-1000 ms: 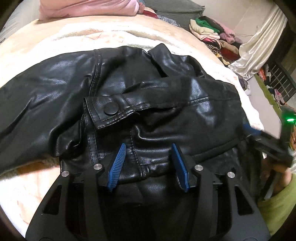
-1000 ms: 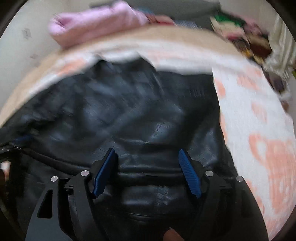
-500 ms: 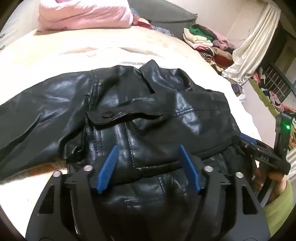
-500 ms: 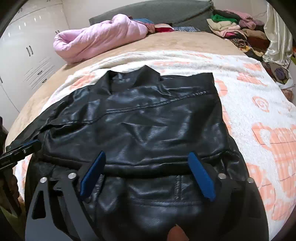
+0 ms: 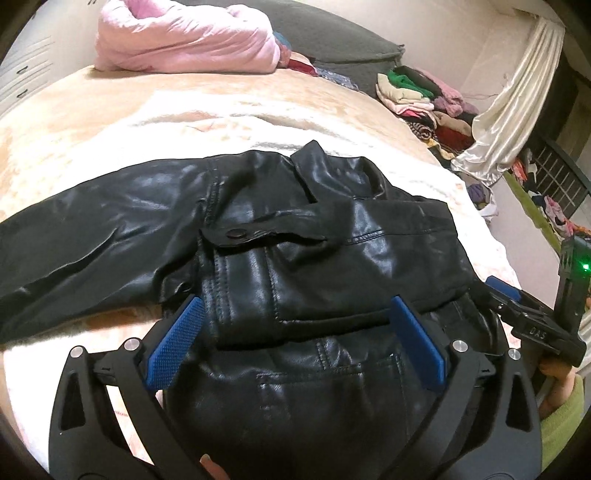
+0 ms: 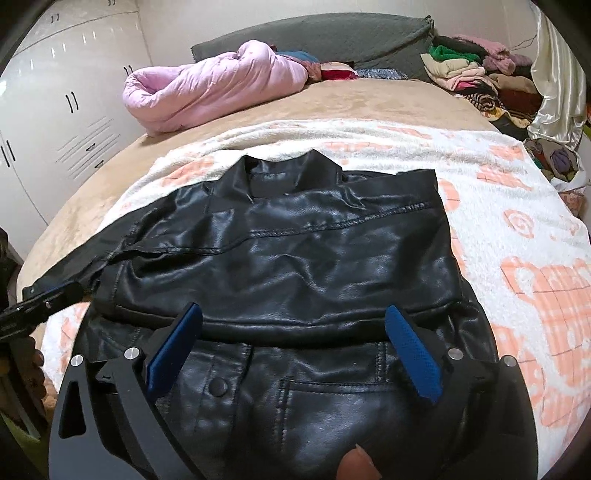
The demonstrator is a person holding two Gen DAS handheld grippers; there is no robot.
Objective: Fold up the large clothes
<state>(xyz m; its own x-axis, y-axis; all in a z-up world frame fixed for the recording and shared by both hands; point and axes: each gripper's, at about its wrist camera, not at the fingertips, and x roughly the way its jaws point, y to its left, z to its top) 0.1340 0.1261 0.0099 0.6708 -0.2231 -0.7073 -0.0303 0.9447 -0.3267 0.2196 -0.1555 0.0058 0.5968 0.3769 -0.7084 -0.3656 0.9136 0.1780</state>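
Note:
A black leather jacket [image 5: 295, 258] lies on a white and orange patterned blanket [image 6: 517, 229] on the bed. One sleeve [image 5: 92, 236] stretches out to the left; the other is folded across the body. My left gripper [image 5: 293, 336] is open and empty, hovering above the jacket's lower part. My right gripper [image 6: 293, 343] is open and empty above the jacket [image 6: 295, 258] near its hem. The right gripper also shows at the right edge of the left wrist view [image 5: 532, 325], and the left gripper at the left edge of the right wrist view [image 6: 40, 306].
A pink duvet [image 6: 214, 88] lies at the head of the bed by a grey headboard cushion [image 6: 332, 33]. Piles of folded clothes [image 6: 469, 74] and a cream curtain [image 5: 517, 96] stand at the far right. White wardrobes [image 6: 55, 92] are on the left.
Both grippers have opened wider and drawn back and up from the jacket. The jacket now lies still with one sleeve folded across it.

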